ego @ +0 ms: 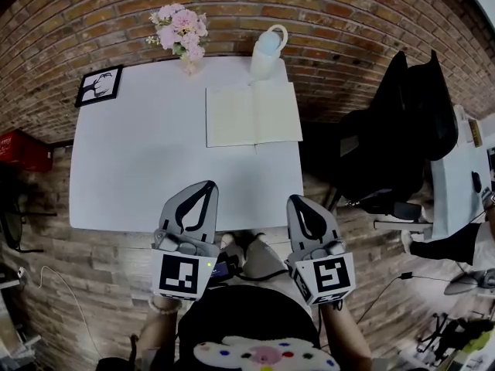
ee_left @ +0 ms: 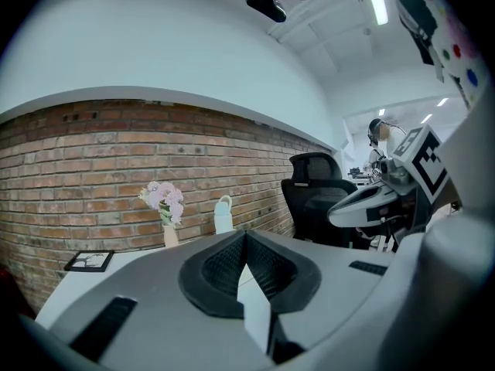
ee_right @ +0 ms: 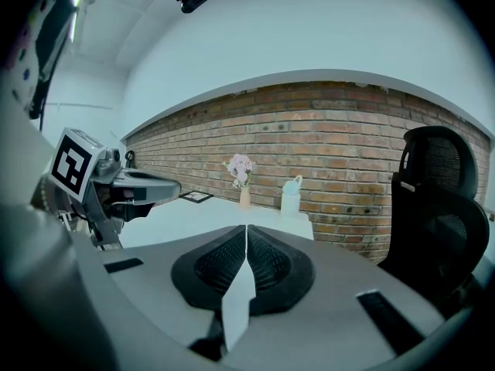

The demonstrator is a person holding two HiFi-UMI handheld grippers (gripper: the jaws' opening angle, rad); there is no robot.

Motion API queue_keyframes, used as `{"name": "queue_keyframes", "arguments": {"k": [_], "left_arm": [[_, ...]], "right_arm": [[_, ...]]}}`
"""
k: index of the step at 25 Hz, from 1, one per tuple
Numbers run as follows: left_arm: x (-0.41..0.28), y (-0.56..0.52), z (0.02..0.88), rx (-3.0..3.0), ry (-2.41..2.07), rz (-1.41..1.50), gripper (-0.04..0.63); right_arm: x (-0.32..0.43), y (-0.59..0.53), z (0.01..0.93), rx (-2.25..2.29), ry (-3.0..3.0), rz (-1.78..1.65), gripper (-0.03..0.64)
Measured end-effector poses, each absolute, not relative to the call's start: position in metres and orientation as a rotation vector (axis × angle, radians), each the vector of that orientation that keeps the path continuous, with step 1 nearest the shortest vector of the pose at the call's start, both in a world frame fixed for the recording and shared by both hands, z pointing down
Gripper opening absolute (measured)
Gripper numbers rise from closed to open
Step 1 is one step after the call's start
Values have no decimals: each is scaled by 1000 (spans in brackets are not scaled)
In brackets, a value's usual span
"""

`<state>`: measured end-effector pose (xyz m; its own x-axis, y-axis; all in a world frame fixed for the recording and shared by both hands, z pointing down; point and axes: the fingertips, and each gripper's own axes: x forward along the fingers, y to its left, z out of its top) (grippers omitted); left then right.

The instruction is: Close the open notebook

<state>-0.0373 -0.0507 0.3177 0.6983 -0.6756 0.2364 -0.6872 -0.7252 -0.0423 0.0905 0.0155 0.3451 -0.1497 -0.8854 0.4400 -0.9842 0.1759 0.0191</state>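
The open notebook (ego: 253, 114) lies flat on the far right part of the white table (ego: 139, 168), its cream pages facing up. Both grippers hover at the table's near edge, well short of the notebook. My left gripper (ego: 209, 184) is shut with nothing between its jaws; its tips meet in the left gripper view (ee_left: 246, 236). To its right, my right gripper (ego: 295, 199) is also shut and empty, with its jaws pressed together in the right gripper view (ee_right: 247, 229). The notebook does not show clearly in either gripper view.
A vase of pink flowers (ego: 182, 33) and a white jug (ego: 267, 52) stand at the table's far edge, a framed picture (ego: 99, 85) at its far left corner. A black office chair (ego: 394, 145) stands right of the table. A red box (ego: 23, 149) sits at the left.
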Motion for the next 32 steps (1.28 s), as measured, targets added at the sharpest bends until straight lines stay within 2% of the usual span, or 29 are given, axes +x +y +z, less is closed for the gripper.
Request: {"name": "queue_keyframes", "arguments": {"k": [16, 24, 25, 29, 32], "left_arm": [[20, -75, 346, 2855, -1156, 457, 17], [35, -78, 359, 2791, -1186, 466, 17], [35, -78, 361, 2773, -1203, 463, 17], [33, -78, 367, 2694, -1266, 469, 17], [33, -76, 374, 2665, -1295, 501, 17]], "right_arm": [[155, -9, 366, 1824, -2121, 402, 34], [191, -39, 403, 1863, -2127, 607, 37], [195, -44, 410, 1857, -2125, 627, 43], [204, -61, 441, 1793, -2123, 695, 137], [211, -75, 461, 1787, -2151, 811, 173]]}}
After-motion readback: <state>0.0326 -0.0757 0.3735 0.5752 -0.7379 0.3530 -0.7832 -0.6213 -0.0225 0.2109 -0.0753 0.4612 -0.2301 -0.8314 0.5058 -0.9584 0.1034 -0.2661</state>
